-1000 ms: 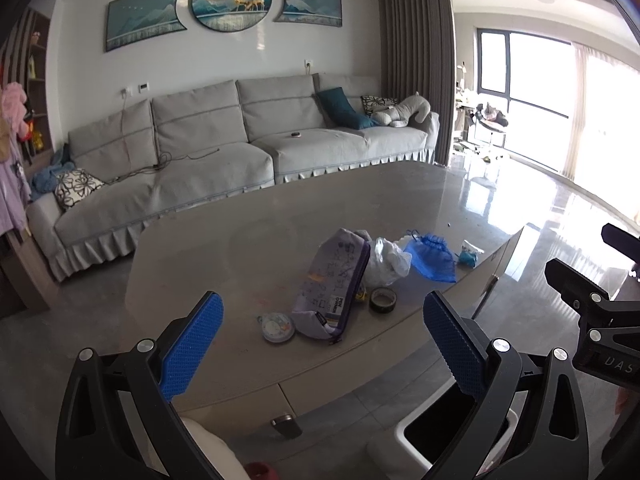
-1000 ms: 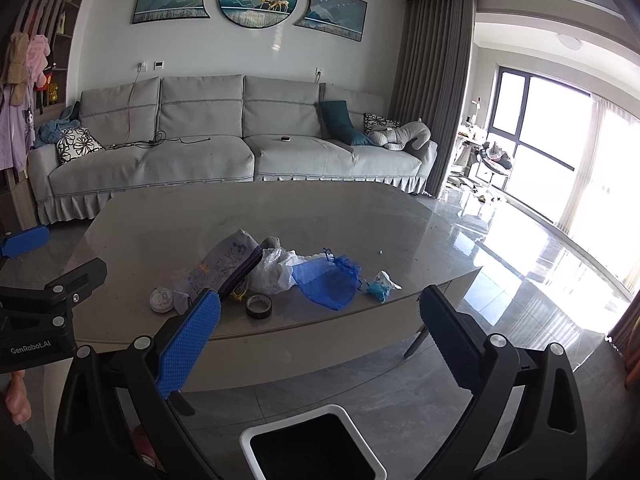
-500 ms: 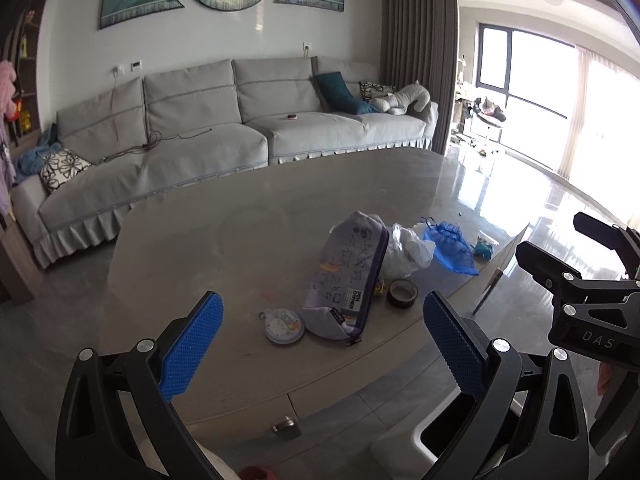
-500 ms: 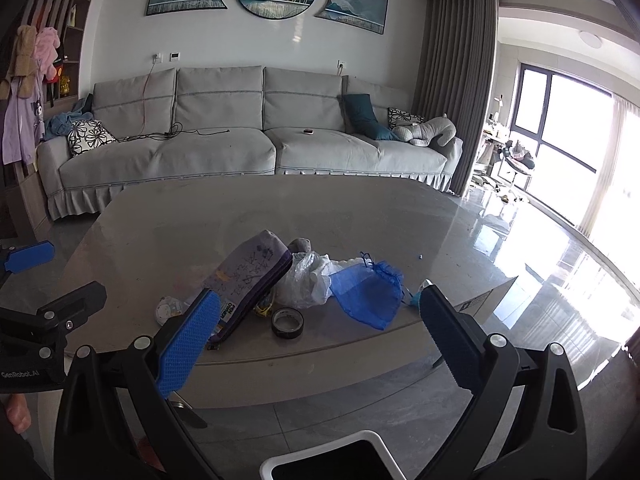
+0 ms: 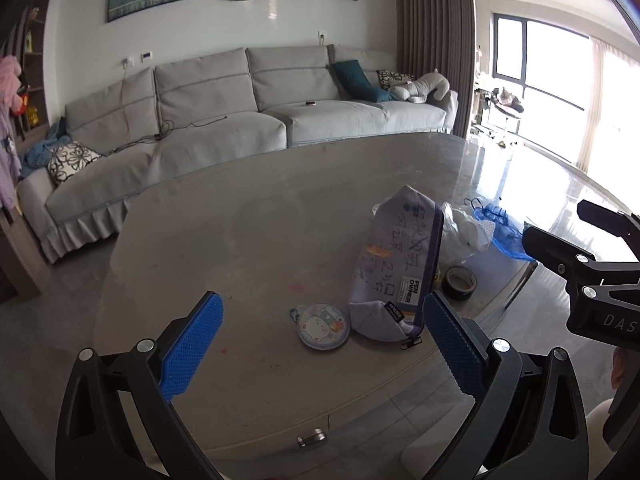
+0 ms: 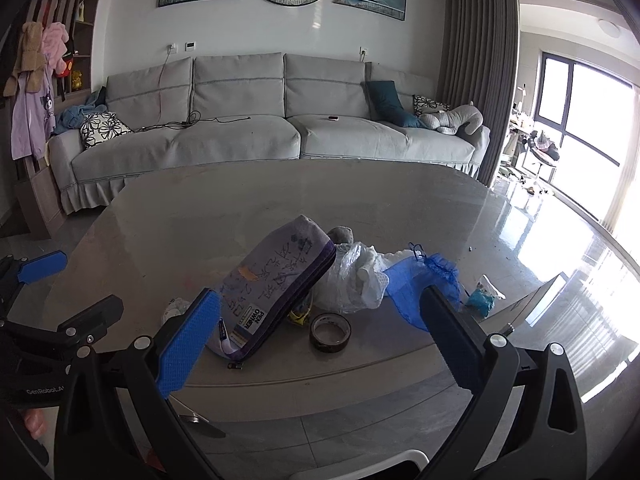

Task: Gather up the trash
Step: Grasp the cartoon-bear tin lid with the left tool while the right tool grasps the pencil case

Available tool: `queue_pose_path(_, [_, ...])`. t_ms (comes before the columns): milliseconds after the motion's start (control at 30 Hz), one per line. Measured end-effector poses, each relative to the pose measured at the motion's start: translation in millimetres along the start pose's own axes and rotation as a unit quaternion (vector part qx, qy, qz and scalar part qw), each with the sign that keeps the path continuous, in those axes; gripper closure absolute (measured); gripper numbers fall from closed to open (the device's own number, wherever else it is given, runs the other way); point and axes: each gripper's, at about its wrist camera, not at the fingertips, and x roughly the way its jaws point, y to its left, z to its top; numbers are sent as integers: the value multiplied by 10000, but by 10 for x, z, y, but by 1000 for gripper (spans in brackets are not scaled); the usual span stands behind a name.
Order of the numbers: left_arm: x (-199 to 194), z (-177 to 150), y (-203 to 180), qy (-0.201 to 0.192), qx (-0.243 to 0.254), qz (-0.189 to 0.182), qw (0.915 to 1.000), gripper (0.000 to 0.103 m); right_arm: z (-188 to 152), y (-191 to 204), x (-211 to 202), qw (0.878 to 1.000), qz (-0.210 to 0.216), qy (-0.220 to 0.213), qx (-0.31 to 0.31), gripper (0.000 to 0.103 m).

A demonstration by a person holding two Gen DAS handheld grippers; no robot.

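both grippers have advanced on the coffee table (image 6: 400, 208) over the past second, and the litter now looms larger in each wrist view while the white bin, earlier open below the right tool, has slid to a sliver of rim (image 6: 400, 460) at the bottom edge. the left gripper (image 5: 320, 344) hovers with its blue pads spread wide and nothing between them, just short of the table's near edge; the right gripper (image 6: 320, 336) hangs likewise parted and empty, framing the pile. that closing-in suggests the pickup is about to begin, with nothing yet collected. counted on the tabletop: one purple pencil case (image 6: 276, 292) propped at a tilt against one crumpled clear plastic bag (image 6: 352, 280), one blue mesh pouch (image 6: 420, 280) touching the bag's far side, one roll of dark tape (image 6: 330, 332) lying flat just in front, one small teal wrapper (image 6: 482, 296) set apart toward the window, one round cartoon-printed disc (image 5: 323, 326) beside the case's near end, and a scrap of yellow (image 6: 300, 316) tucked under the case, too hidden to identify. behind it all, one grey sofa (image 6: 248, 136) and three wall panels.
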Motion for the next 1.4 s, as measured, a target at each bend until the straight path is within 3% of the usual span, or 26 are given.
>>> queue_pose_path(367, [586, -275, 107, 425, 197, 98, 9989, 4, -65, 79, 396, 9993, -45, 277, 266, 4])
queue_pose_path(667, [977, -420, 212, 884, 87, -100, 9960, 4, -43, 209, 550, 9992, -87, 329, 187, 4])
queue_pose_path(1133, [1395, -446, 171, 1207, 158, -317, 9921, 4, -61, 281, 689, 9990, -166, 391, 106, 4])
queue_pose_path(1400, [1442, -459, 184, 1087, 182, -342, 9933, 4, -135, 281, 800, 9985, -287, 451, 146, 4])
